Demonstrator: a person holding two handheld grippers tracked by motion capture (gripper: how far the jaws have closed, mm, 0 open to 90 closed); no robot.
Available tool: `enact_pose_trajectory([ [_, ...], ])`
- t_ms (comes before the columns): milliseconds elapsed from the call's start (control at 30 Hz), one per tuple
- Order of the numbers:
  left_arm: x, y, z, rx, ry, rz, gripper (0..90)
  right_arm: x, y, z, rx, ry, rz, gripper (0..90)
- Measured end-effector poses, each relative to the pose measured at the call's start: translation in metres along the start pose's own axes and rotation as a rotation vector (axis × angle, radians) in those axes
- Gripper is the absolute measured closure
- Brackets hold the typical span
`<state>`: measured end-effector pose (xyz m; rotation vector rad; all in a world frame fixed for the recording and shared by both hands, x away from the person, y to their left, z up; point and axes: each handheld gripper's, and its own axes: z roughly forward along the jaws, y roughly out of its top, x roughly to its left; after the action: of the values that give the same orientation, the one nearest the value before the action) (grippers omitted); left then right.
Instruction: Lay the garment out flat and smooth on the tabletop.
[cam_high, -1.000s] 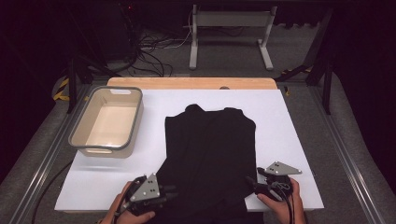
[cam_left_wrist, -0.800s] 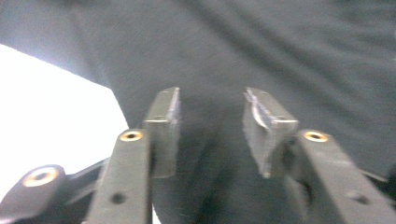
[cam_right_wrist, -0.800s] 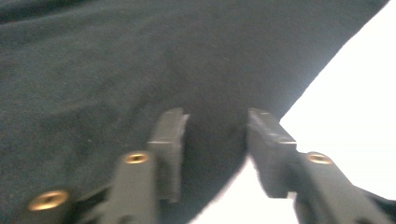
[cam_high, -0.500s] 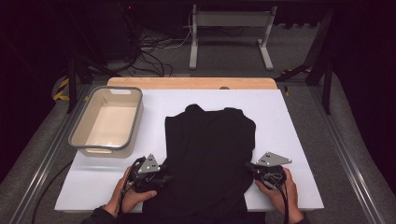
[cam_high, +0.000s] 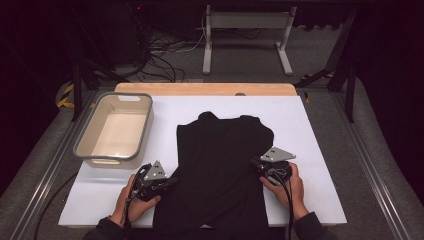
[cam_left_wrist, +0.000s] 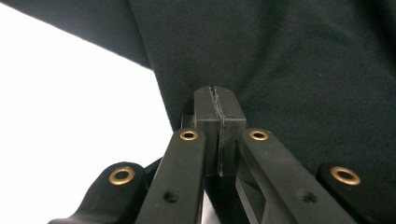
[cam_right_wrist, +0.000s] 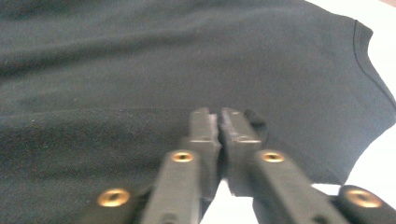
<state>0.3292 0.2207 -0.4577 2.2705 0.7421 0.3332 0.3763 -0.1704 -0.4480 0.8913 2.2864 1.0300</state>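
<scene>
High view: a black garment (cam_high: 220, 170), judged soft, light and limp, is spread at lower centre of the white surface (cam_high: 320, 130), its side edges pinched by the closed left gripper (cam_high: 170, 183) and closed right gripper (cam_high: 256, 163).

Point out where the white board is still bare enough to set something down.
Bare white board lies right of the black shirt, and a strip runs behind its collar. Between shirt and tub is narrow. Crowded: the shirt's near edges, with the left hand-held gripper and right hand-held gripper.
</scene>
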Motion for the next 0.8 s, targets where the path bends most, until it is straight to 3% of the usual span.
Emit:
enact_pose_trajectory([
  [67,0.0,0.0,-0.004,0.002,0.035,0.007,90.0,0.004,-0.004,-0.01,0.006,0.009,0.013,56.1],
  [167,0.001,-0.001,-0.011,-0.019,0.071,0.006,90.0,0.011,-0.012,-0.028,-0.004,0.048,0.057,47.2],
  [267,0.004,-0.001,-0.013,-0.031,0.082,-0.001,90.0,0.021,-0.023,-0.044,-0.022,0.098,0.11,40.4],
  [467,0.002,0.001,-0.011,-0.026,0.096,0.009,90.0,0.048,-0.043,-0.055,0.045,0.187,0.088,38.6],
  [533,0.003,0.001,-0.01,-0.029,0.099,0.008,90.0,0.055,-0.046,-0.053,0.082,0.201,0.047,41.3],
  [567,0.004,0.002,-0.009,-0.032,0.104,0.005,90.0,0.06,-0.046,-0.053,0.082,0.174,0.011,45.7],
  [600,0.005,0.002,-0.009,-0.032,0.106,0.001,90.0,0.062,-0.045,-0.054,0.081,0.185,-0.002,56.9],
  [633,0.006,0.003,-0.008,-0.033,0.11,0.0,90.0,0.063,-0.045,-0.055,0.081,0.201,-0.011,61.7],
  [733,0.007,0.005,-0.006,-0.034,0.12,0.001,90.0,0.065,-0.045,-0.055,0.074,0.184,-0.034,87.8],
  [800,0.007,0.006,-0.005,-0.032,0.128,0.007,90.0,0.062,-0.045,-0.056,0.074,0.19,-0.018,88.7],
])
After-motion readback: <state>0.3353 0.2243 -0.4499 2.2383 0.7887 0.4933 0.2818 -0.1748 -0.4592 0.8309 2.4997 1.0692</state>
